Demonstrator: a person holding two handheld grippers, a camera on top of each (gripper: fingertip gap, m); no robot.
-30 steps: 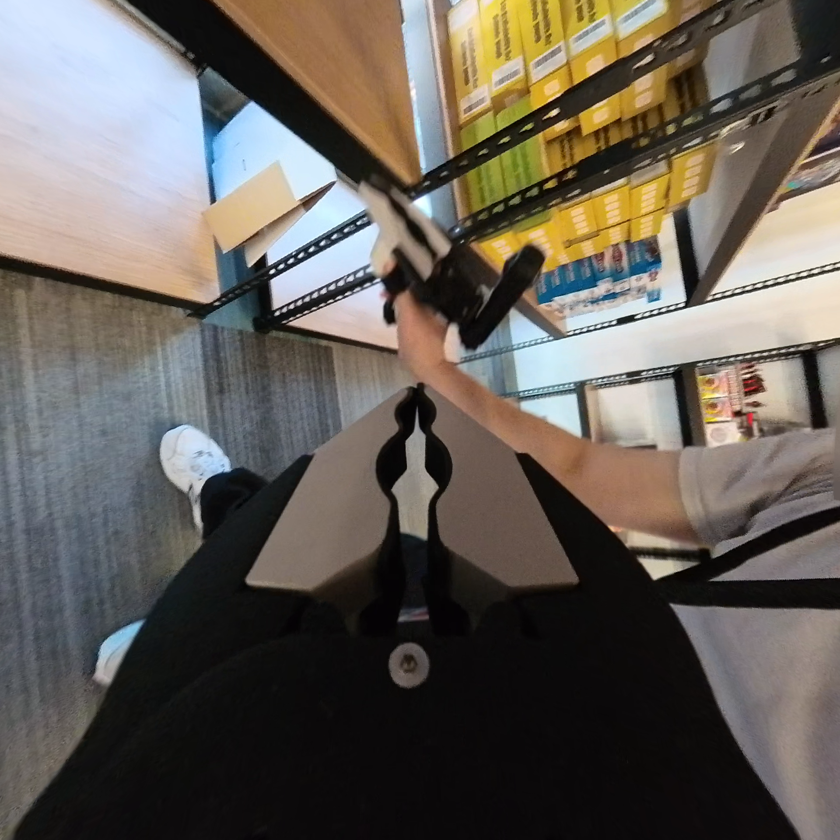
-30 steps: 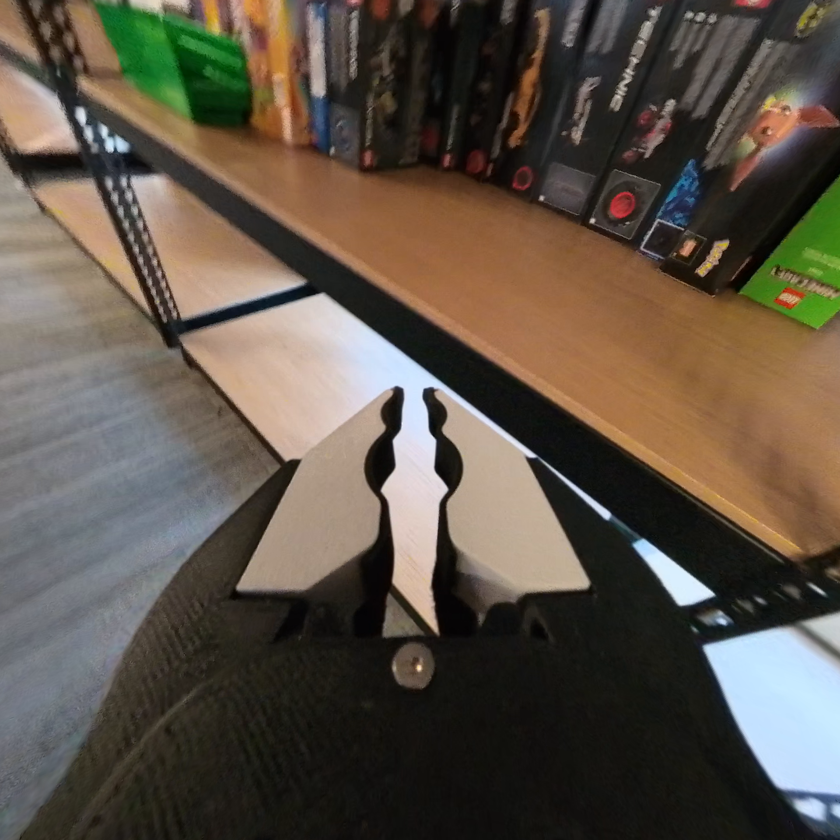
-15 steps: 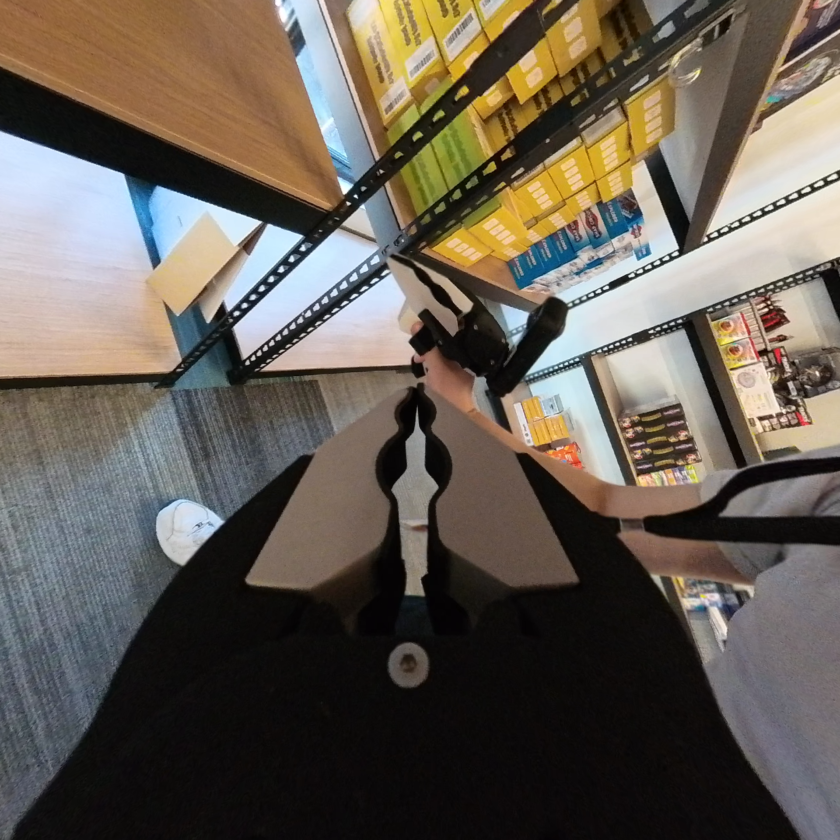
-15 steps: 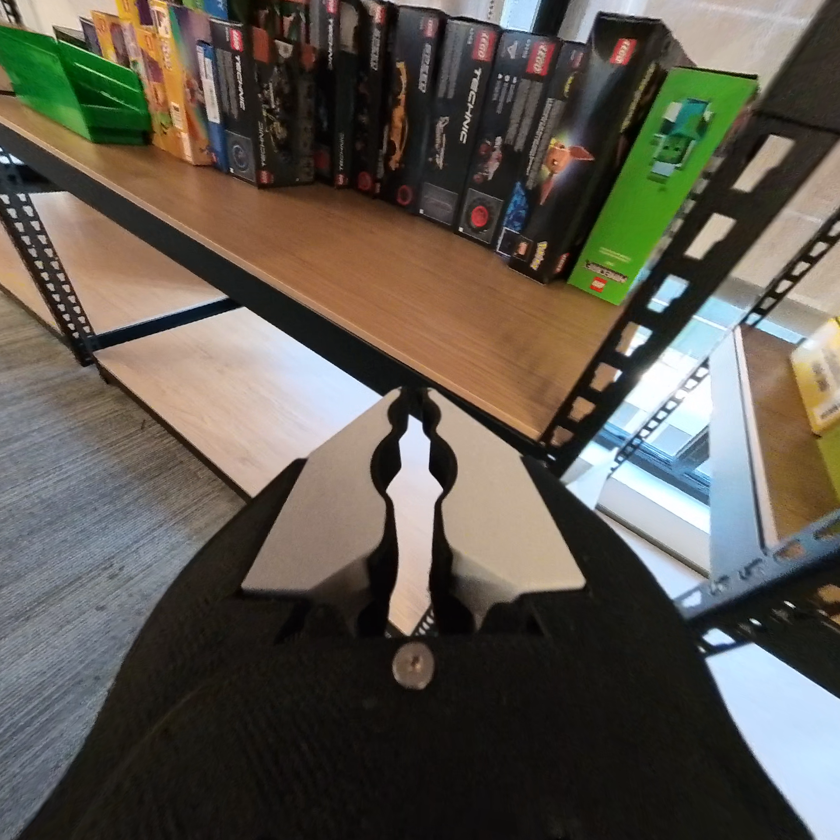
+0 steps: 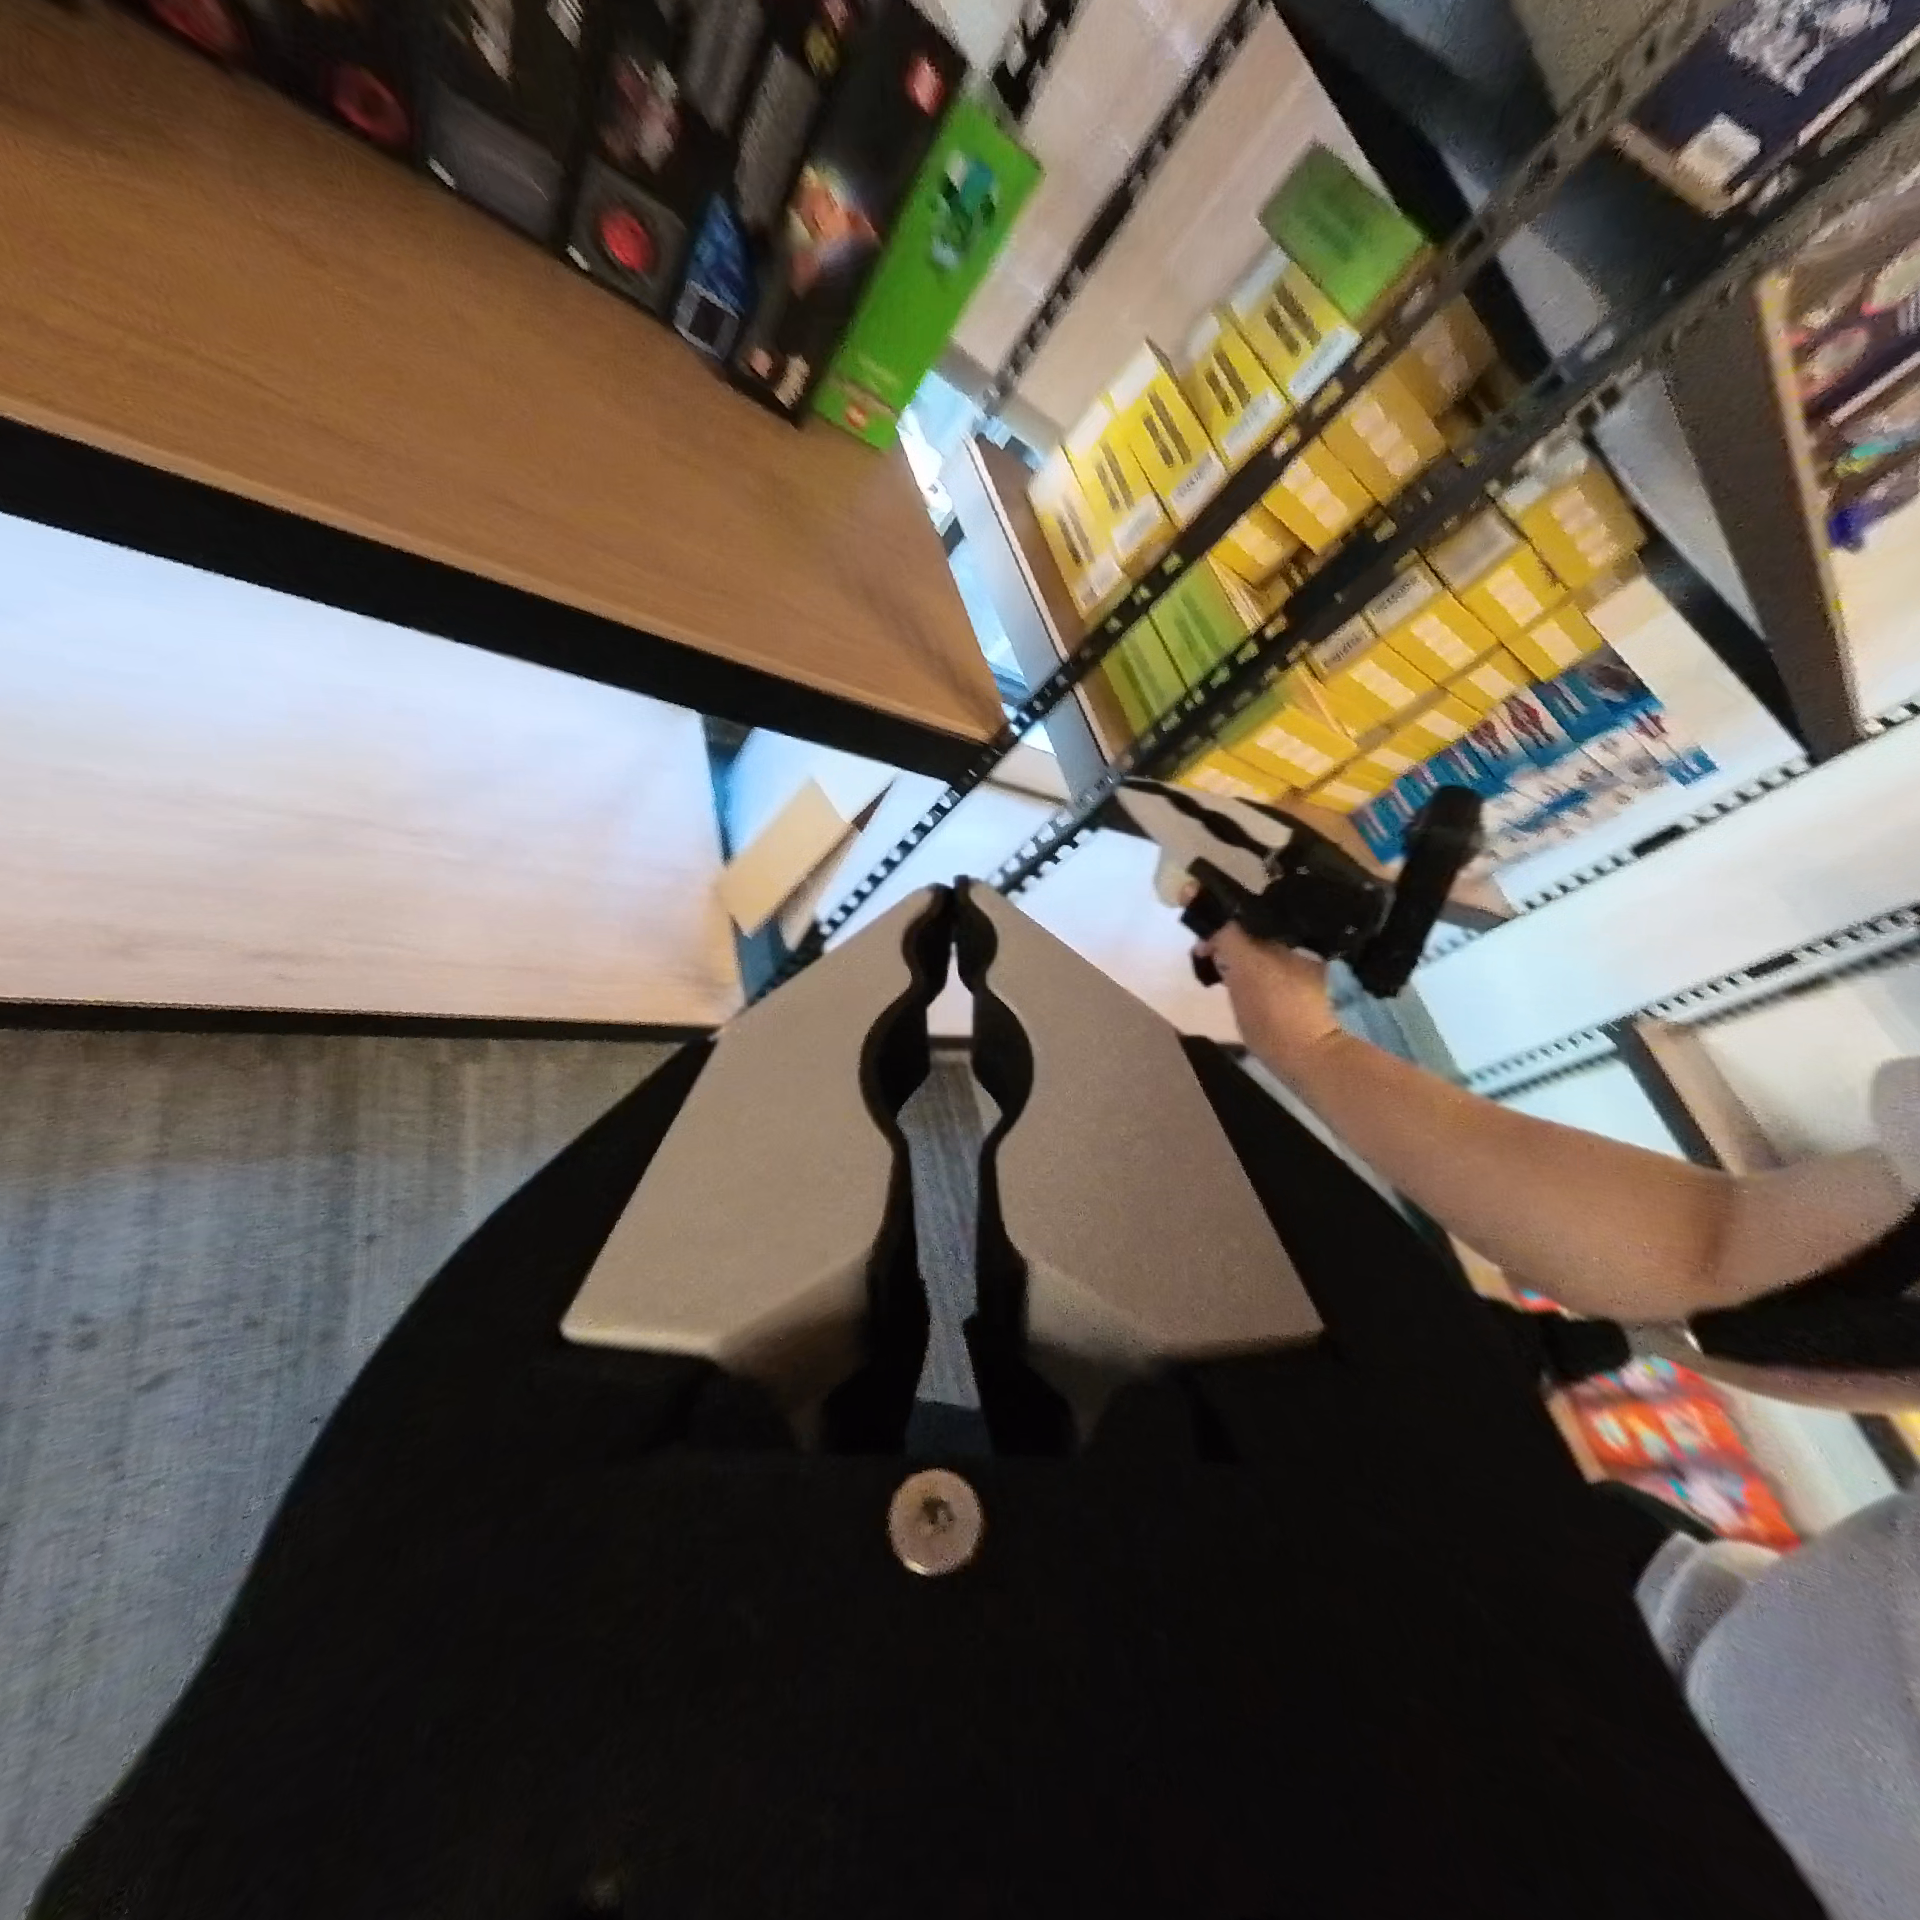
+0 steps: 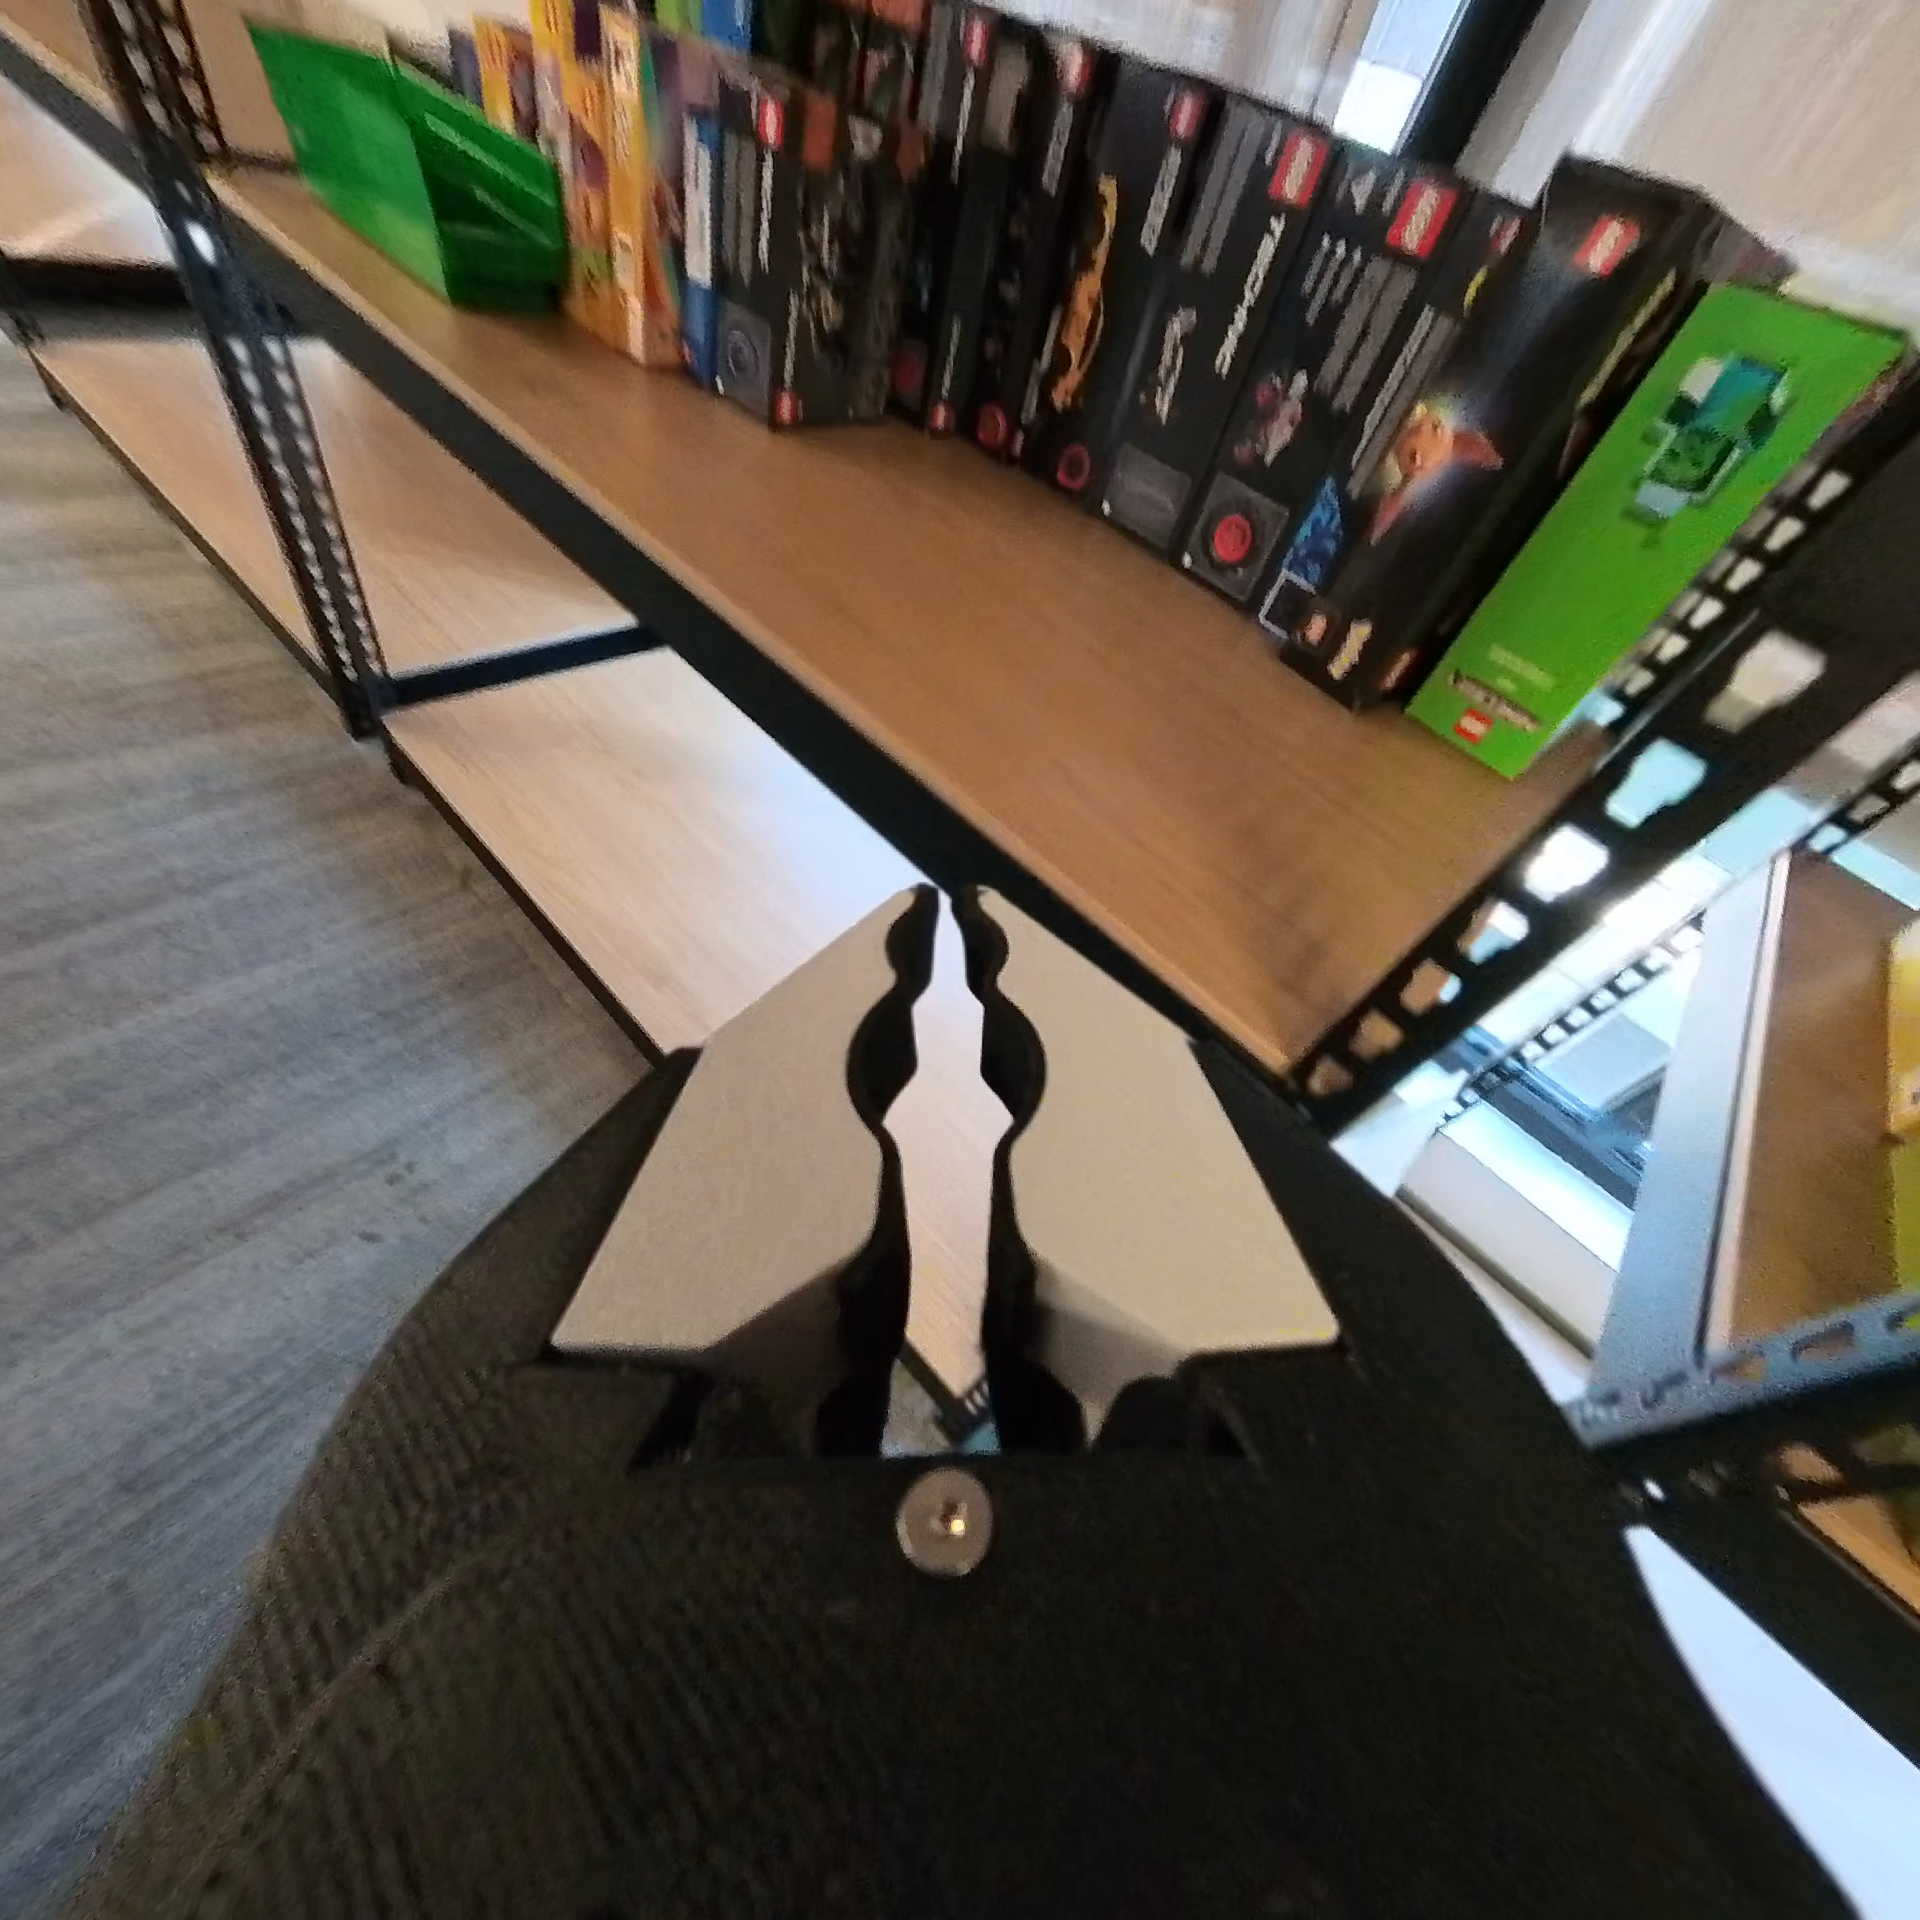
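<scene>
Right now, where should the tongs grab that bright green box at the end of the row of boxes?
Grip the bright green box across its narrow front face, from the shelf's open front. It stands upright, one side against a black box and a perforated post near the other, so only the front looks free.

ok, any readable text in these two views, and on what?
Black boxes on the wooden shelf: red logos and white spine print, not quoted here.
Green box at the row's end: small print, blurred.
Yellow boxes, stacked far off: white labels, too small to read.
</scene>
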